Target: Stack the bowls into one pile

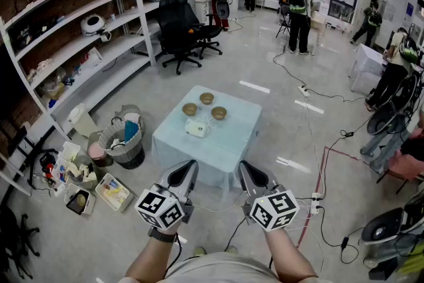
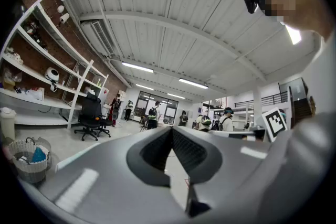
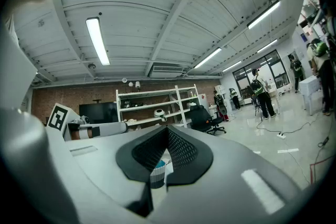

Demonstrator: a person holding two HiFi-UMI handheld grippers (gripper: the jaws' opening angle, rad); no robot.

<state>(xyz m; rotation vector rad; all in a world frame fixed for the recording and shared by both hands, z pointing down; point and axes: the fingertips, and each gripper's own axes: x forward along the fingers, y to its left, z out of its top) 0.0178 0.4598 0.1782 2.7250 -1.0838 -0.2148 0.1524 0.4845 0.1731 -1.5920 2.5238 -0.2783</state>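
Three brown round bowls (image 1: 207, 98) sit apart near the blue-covered table's (image 1: 232, 139) far edge, out of reach, so the left gripper (image 1: 188, 168) and right gripper (image 1: 246, 169) hang closed and empty.

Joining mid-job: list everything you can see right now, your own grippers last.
bowls: three, brown, apart on the table, none stacked
table: one, pale blue cover, mid-floor
small object: one, whitish, on the table nearer the person than the bowls; too small to identify
basket: one, grey, on the floor left of the table, with clutter inside
office chairs: two, black, by the shelves
shelves: one run, white, along the brick wall
people: at least five, far side of the room
left gripper: grey, fingers together, empty, short of the table
right gripper: grey, fingers together, empty, short of the table
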